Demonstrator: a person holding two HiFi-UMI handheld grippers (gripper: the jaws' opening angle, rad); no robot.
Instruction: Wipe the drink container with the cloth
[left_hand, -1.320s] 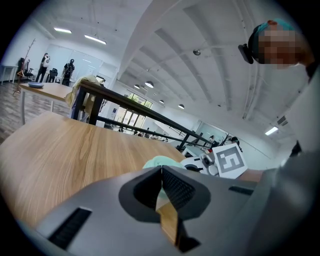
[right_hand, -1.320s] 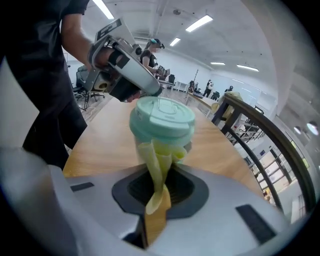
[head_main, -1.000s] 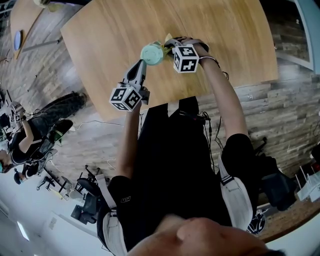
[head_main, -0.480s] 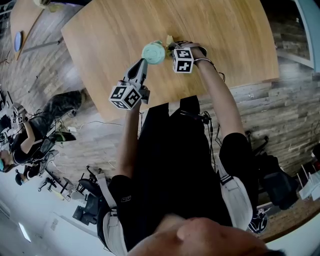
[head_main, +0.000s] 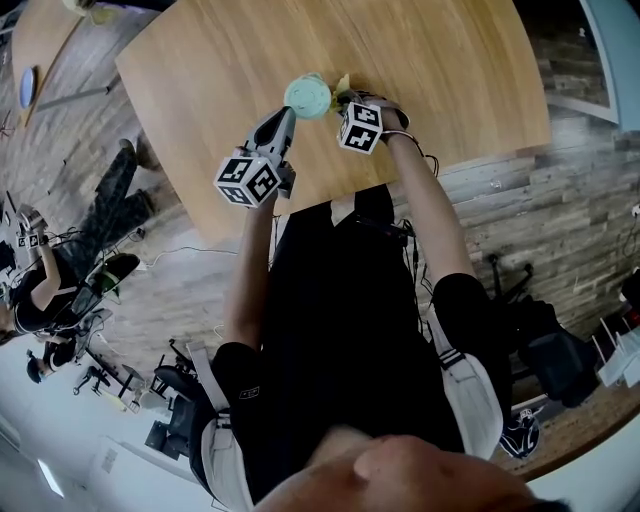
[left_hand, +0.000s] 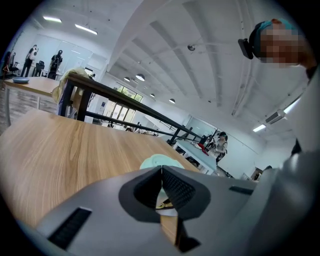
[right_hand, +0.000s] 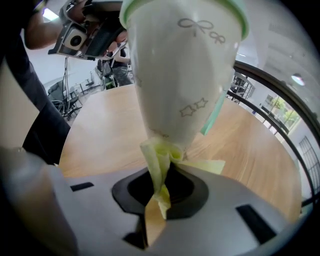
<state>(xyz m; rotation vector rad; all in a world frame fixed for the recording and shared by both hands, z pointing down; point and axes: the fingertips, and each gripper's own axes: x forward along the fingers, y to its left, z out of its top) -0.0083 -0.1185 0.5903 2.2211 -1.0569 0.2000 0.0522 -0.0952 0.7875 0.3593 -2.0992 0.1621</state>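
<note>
A white paper cup with a green lid and straw sits over the wooden table. In the right gripper view the cup fills the middle, narrow base nearest me. My right gripper is shut on a yellow cloth, which is bunched against the cup's lower side. My left gripper comes in from the near left. In its own view the jaws are closed at the edge of the green lid, with a white sliver showing between them.
The table's near edge runs just under both grippers. A second table with a blue plate stands at the far left. People and gear are on the floor at left. A dark railing runs behind the table.
The cup and both grippers have drifted a little farther across the table. The right gripper has turned and shifted along the cup's side with the cloth.
</note>
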